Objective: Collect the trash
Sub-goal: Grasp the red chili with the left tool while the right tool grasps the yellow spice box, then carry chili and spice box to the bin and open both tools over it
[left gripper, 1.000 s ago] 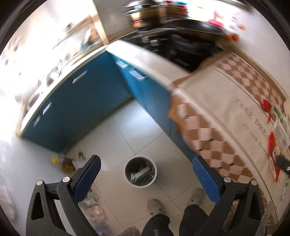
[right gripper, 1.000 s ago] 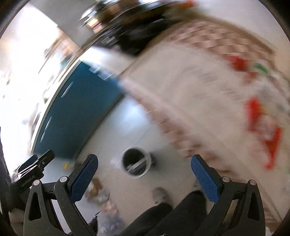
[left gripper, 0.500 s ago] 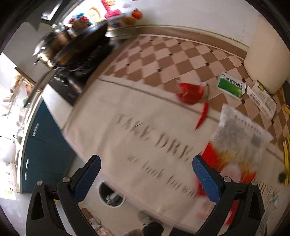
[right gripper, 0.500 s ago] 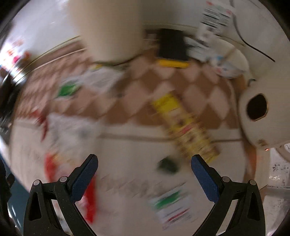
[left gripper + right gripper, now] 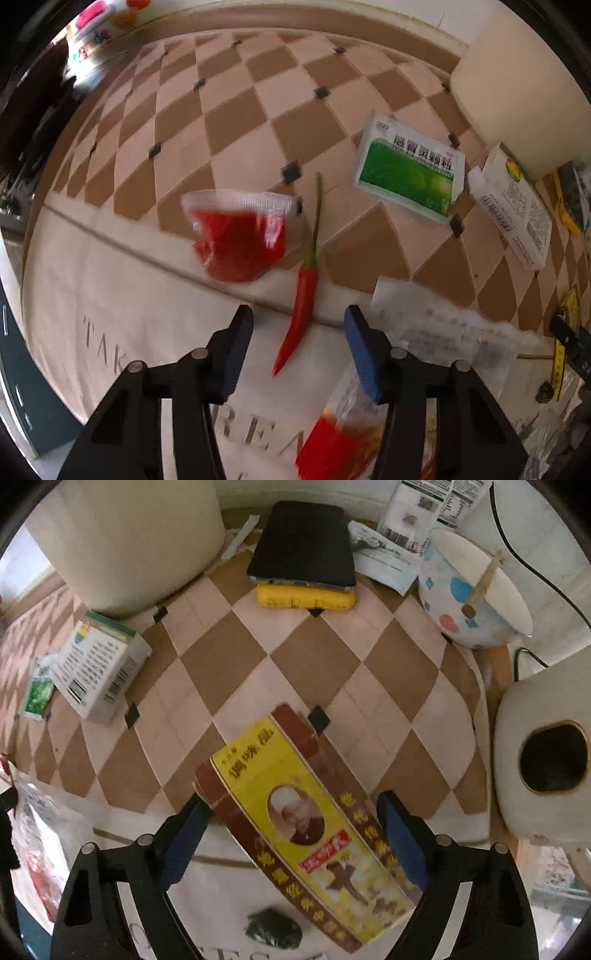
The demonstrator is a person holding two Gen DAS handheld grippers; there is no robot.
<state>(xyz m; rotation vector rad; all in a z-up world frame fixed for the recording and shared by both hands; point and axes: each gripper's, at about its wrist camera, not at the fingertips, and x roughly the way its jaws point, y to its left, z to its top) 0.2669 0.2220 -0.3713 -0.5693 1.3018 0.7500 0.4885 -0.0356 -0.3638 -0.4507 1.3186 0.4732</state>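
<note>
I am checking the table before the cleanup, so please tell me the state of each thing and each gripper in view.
Left gripper: closing around the chili, pads not yet on it.
Chili: whole, lying flat on the tablecloth.
Red sauce pouch: sealed, lying flat.
Green sachet: lying flat, looks unopened.
Right gripper: closing around the yellow box, not yet gripping.
Yellow box: flattened, lying flat.
Bowl: tilted, a stick inside.

A: Trash on the tablecloth?
B: Red chili pepper (image 5: 304, 295), green-stemmed, lying flat; clear sachet of red sauce (image 5: 240, 236) just beside it.
A: Others?
B: Flattened yellow-and-brown seasoning box (image 5: 295, 812), lying diagonally.
</note>
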